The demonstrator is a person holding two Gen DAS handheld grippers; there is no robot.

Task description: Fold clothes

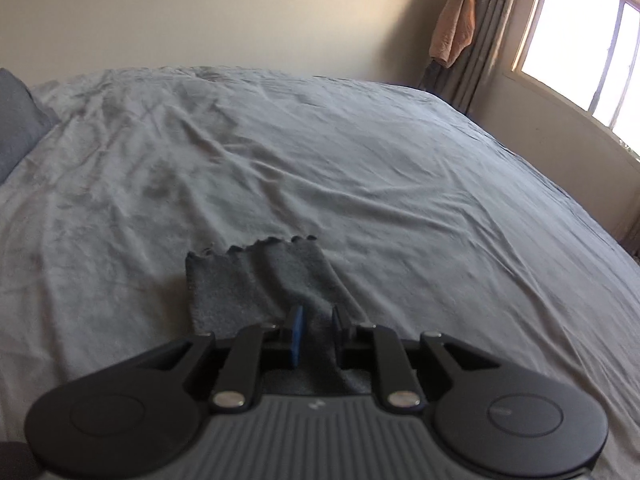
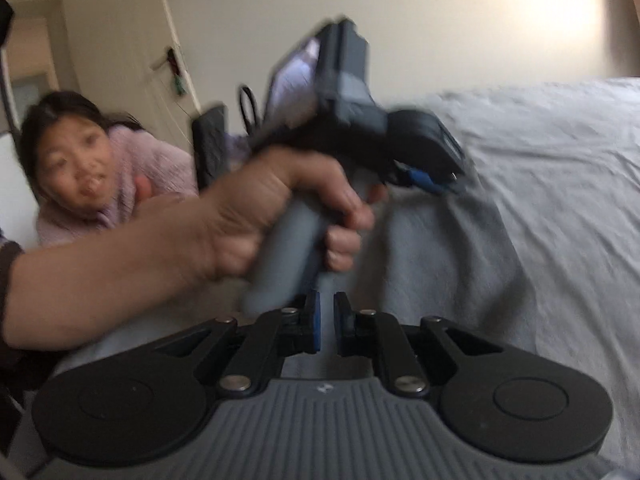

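In the left wrist view, a dark grey garment (image 1: 260,280) with a frilled edge stretches forward over the bed. My left gripper (image 1: 318,328) is shut on a bunch of it, which runs down between the blue-padded fingers. In the right wrist view the same garment (image 2: 440,248) looks lighter grey and hangs blurred above the bed sheet (image 2: 560,168). My right gripper (image 2: 327,320) is shut on a fold of it. A hand (image 2: 280,208) holds the left gripper (image 2: 436,182) just ahead, with cloth pinched at its blue tips.
A wrinkled grey sheet (image 1: 360,160) covers the wide bed, with a pillow (image 1: 16,120) at its left edge. A window (image 1: 580,40), curtain and hanging peach cloth (image 1: 454,28) stand at the far right. A person in a pink fleece (image 2: 132,168) is close on the left beside a door.
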